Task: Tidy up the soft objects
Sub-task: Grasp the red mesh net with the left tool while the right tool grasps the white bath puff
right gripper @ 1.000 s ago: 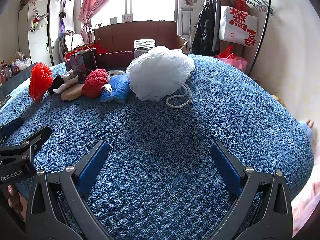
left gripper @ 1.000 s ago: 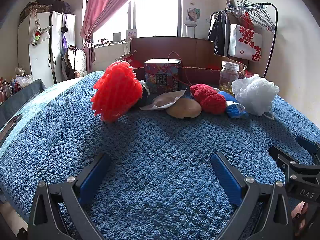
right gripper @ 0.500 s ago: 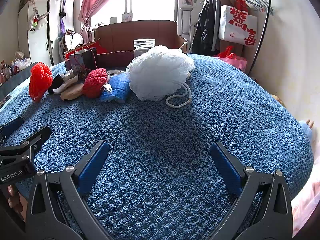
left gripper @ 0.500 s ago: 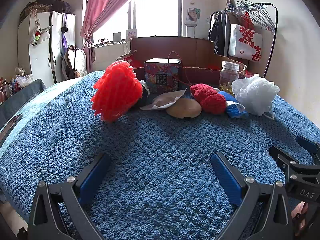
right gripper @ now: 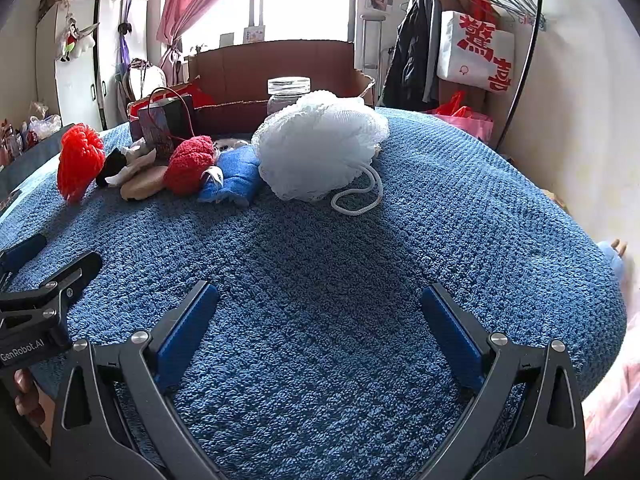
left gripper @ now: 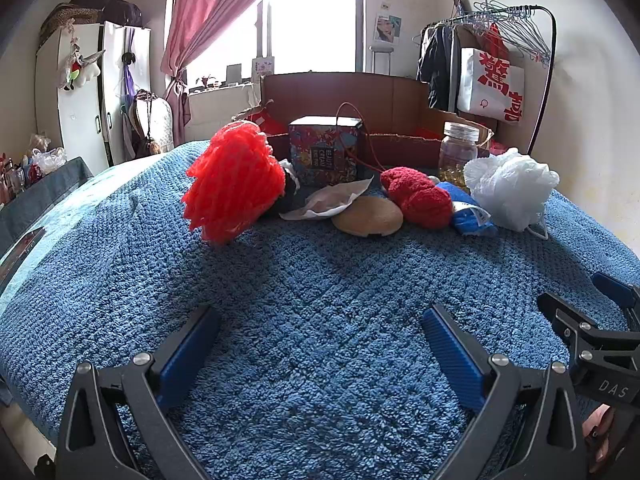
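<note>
Soft items in row at far side of blue blanket (left gripper: 320, 320): red mesh puff (left gripper: 234, 186), tan pad (left gripper: 367, 221), red cloth (left gripper: 416, 196), blue towel (left gripper: 466, 210), white puff (right gripper: 320, 146). Behind them I see patterned box (left gripper: 325, 154), jar (left gripper: 458, 152), cardboard box (right gripper: 276, 68). Wardrobe left, clothes rack right. My left gripper (left gripper: 320, 340) and right gripper (right gripper: 320, 320) released, empty, over bare blanket with open room ahead; blanket edge drops at right.

Bright window (left gripper: 316, 16), pink curtain (left gripper: 212, 12) — white wardrobe (left gripper: 86, 92), clothes rack (left gripper: 504, 36).
</note>
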Tool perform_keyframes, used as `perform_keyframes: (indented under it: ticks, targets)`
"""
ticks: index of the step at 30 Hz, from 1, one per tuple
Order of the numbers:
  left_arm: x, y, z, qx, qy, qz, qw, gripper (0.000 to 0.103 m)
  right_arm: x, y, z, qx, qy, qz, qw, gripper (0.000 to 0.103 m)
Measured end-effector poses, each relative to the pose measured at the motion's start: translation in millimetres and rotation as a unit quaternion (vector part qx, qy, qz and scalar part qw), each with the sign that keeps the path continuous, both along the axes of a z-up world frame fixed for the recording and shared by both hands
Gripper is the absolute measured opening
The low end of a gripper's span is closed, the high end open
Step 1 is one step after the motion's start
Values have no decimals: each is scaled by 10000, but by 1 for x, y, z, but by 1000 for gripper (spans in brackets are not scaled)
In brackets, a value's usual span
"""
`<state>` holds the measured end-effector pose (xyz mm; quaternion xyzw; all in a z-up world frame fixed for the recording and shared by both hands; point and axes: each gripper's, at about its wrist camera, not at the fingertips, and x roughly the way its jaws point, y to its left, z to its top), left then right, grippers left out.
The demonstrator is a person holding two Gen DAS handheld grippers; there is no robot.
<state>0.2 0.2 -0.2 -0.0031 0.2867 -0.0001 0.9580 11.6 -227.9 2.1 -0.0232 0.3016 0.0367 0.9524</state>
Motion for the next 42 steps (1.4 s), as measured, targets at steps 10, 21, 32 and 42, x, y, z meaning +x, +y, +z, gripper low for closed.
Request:
perform_keyframes:
  ticks: [10, 21, 32, 42]
  targets:
    - [5, 10, 14, -92, 142, -129, 9998, 103, 4, -3, 4, 57, 172, 140, 9997, 103]
    - [16, 24, 31, 53, 85, -114, 9999, 103, 17, -16, 25, 106, 192, 125, 9997, 103]
    - [58, 53, 56, 55, 138, -106, 9998, 103, 68, -19, 49, 241, 265, 339, 9988, 103]
    - [106, 71, 44, -419, 808, -576, 9942, 60, 111, -21, 44, 828, 643, 940, 9900, 61]
